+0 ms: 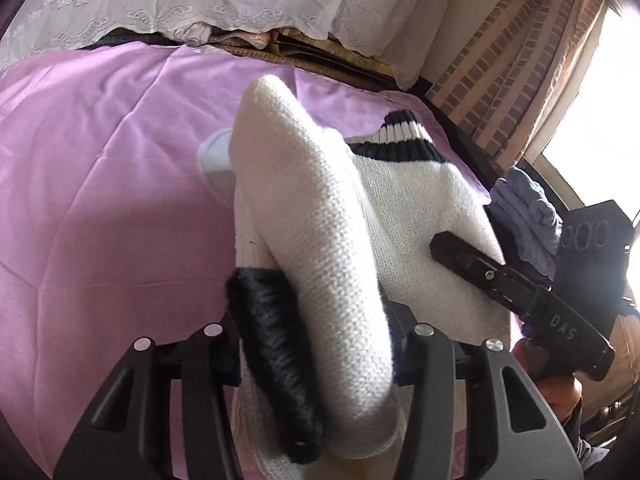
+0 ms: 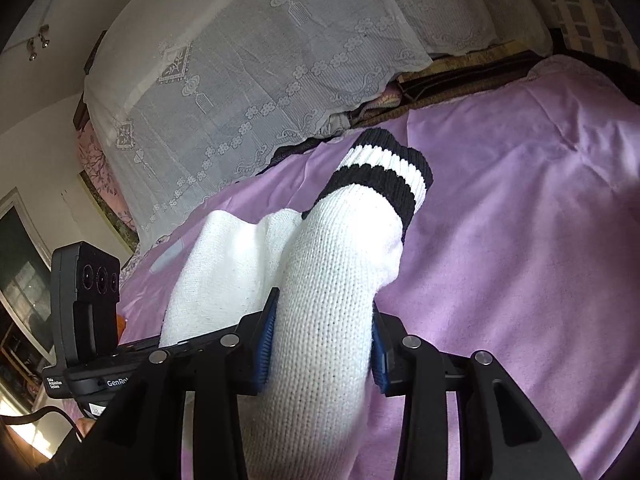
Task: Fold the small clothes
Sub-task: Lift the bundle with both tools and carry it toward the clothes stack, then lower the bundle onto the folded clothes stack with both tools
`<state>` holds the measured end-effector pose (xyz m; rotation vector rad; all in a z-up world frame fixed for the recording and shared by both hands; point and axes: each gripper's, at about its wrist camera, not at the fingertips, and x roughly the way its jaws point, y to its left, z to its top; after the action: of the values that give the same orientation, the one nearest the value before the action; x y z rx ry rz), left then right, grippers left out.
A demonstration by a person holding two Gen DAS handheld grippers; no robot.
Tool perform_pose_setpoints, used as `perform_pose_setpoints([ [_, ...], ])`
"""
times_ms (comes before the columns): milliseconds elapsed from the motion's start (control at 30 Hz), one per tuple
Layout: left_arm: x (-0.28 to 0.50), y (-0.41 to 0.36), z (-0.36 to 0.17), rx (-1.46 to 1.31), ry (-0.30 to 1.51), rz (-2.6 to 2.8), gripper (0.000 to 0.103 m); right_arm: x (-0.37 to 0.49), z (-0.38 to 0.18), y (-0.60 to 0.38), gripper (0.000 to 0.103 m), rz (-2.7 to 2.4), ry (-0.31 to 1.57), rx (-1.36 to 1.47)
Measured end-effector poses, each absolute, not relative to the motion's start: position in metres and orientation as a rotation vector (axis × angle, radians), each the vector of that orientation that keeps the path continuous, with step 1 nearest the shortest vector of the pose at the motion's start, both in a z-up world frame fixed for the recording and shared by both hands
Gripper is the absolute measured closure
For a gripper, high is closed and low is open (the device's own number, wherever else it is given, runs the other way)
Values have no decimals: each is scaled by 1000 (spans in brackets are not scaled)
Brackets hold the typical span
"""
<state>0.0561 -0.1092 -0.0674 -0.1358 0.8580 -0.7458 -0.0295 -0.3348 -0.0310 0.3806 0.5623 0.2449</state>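
- Pink sheet [image 1: 100, 184] covers the bed, which has a lace-draped headboard [image 2: 224, 80] at its far side and a brick wall [image 1: 508, 80] with a bright window beside it
- White knit sweater [image 1: 412, 216] with navy-striped trim lies on the sheet, partly lifted
- Left hand-held gripper [image 1: 320, 344] is clenched on one sleeve near its dark cuff [image 1: 272, 352], likely to carry it inward for a fold
- Right hand-held gripper [image 2: 320, 344] is clamped on the other sleeve, whose striped cuff [image 2: 380, 172] hangs beyond the fingers
- Open sheet lies all around the garment; the bed's edge and a folded blue cloth [image 1: 528, 216] sit close on the window side, so folding toward the middle looks safer
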Motion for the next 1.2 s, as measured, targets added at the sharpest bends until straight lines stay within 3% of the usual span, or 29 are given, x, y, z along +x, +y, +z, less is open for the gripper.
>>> perform_pose_setpoints([
  [567, 47, -264, -27, -64, 818, -991, 56, -86, 31, -478, 64, 4, 414, 376],
  [833, 34, -290, -21, -68, 827, -1040, 56, -104, 39, -502, 64, -25, 379, 391],
  [1200, 3, -364, 73, -2, 726, -1173, 56, -154, 132, -555, 64, -79, 237, 335],
])
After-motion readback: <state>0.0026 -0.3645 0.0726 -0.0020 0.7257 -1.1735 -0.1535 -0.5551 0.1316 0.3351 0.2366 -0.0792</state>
